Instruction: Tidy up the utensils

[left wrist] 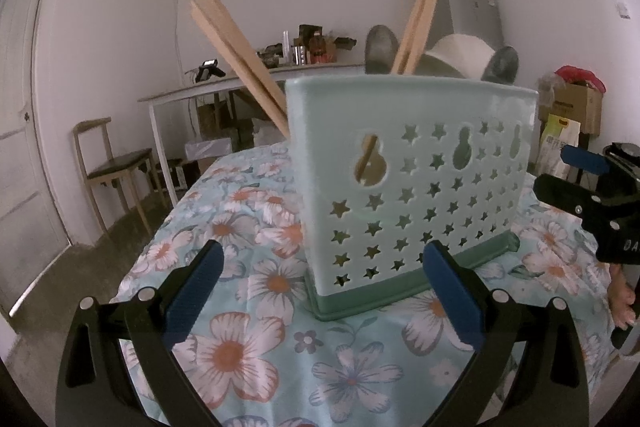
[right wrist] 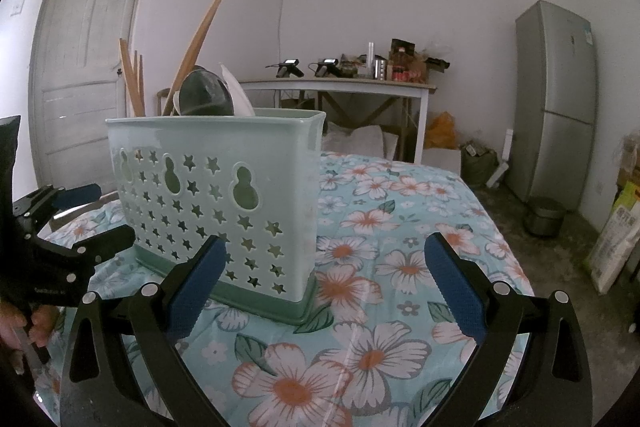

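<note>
Holder loaded, both tongs idle.
Left tongs (left wrist: pixel 324 283) wide open, empty, holder (left wrist: pixel 408 163) directly ahead; chopsticks (left wrist: pixel 236 39) and spoons (left wrist: pixel 380 49) stand upright inside, apparently sorted; right tongs (right wrist: pixel 324 283) wide open, empty, holder ahead-left.

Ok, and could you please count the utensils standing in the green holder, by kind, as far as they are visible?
Wooden chopsticks: 4
Dark spoons: 2
White spoon: 1
Total: 7 utensils visible above the rim of the holder
</note>
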Action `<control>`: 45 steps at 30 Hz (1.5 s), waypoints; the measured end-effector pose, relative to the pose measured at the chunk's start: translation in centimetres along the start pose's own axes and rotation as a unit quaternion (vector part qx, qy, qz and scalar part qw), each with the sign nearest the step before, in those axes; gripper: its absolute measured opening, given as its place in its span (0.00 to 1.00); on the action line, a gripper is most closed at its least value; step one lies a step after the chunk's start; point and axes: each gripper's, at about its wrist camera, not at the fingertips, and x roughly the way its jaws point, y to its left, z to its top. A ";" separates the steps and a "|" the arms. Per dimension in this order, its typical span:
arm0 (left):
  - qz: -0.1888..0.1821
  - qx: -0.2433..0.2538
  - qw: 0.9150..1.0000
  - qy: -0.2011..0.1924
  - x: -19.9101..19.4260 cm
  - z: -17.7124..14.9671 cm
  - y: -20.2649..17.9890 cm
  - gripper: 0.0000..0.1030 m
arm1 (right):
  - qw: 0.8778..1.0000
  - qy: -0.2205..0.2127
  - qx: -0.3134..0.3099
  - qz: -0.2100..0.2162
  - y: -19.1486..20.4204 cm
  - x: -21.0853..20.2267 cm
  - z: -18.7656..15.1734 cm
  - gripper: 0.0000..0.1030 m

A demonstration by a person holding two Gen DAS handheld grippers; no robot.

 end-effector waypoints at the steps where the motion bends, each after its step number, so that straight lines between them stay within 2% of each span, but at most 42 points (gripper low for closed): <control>1: -0.001 -0.003 1.000 0.003 0.2 0.1 0.3 0.95 | 1.000 0.000 0.000 0.000 -0.1 0.0 0.0 0.92; 9: -0.003 -0.011 1.000 0.006 1.4 0.5 1.8 0.95 | 1.000 0.000 -0.001 -0.001 0.0 -0.3 0.2 0.92; 21: 0.007 0.003 1.000 -0.004 1.9 0.7 1.5 0.95 | 1.000 -0.001 -0.001 -0.001 0.0 -0.5 0.3 0.92; 35: 0.011 -0.010 1.000 0.001 1.2 -0.1 -0.5 0.95 | 1.000 -0.001 -0.001 -0.002 0.1 -0.5 0.3 0.92; 42: 0.030 0.034 0.999 -0.024 0.7 -0.8 -2.3 0.95 | 1.000 -0.001 -0.001 -0.003 0.2 -0.6 0.4 0.92; 45: 0.029 0.034 0.999 -0.028 0.8 -0.9 -2.3 0.95 | 1.000 0.000 0.000 -0.002 0.1 -0.6 0.4 0.92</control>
